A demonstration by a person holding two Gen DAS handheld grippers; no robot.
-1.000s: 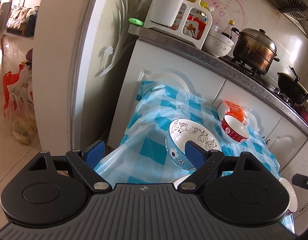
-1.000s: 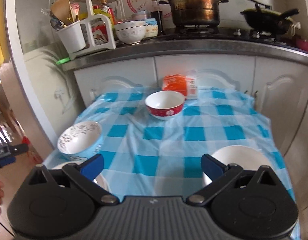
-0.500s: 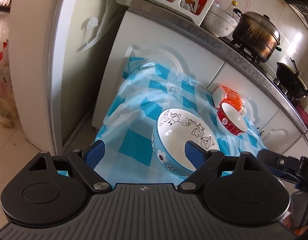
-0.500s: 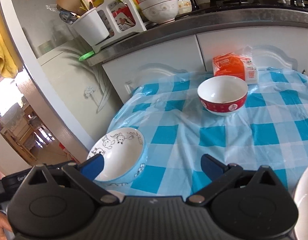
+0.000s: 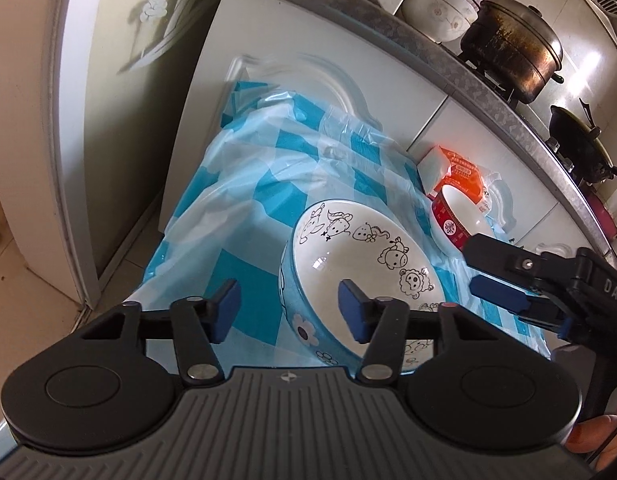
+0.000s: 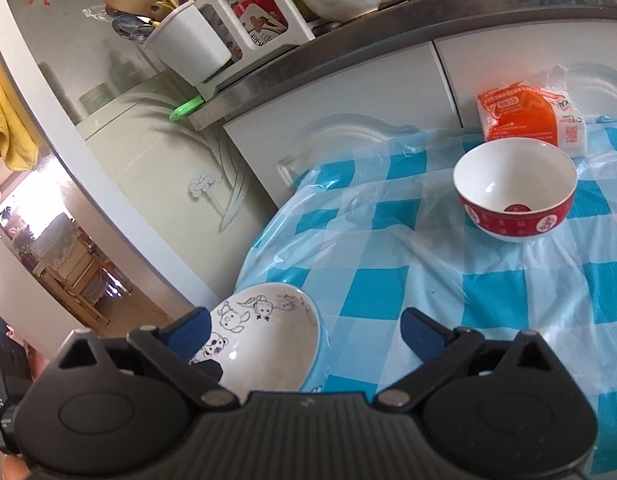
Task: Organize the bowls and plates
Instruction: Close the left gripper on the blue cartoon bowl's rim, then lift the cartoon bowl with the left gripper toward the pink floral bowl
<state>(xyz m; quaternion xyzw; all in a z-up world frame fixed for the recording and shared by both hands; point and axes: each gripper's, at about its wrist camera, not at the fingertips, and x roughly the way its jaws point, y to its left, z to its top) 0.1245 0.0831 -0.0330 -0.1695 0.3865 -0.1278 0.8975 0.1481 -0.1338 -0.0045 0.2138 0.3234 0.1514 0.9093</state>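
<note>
Blue cartoon bowl point(image 5: 360, 276) rim between closing left tool point(image 5: 290, 310); right tool point(image 6: 304, 330) apart.

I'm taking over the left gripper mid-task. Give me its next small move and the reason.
Probably finish closing. The left gripper straddles the near rim of the blue cartoon bowl, one pad inside, one outside; its jaws have just been closing, yet gaps remain. The right gripper is open.

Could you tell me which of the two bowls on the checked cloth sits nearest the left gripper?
The blue bowl with cartoon animals: its near rim lies between the left gripper's fingers. The red bowl stands farther back, by the orange packet.
</note>
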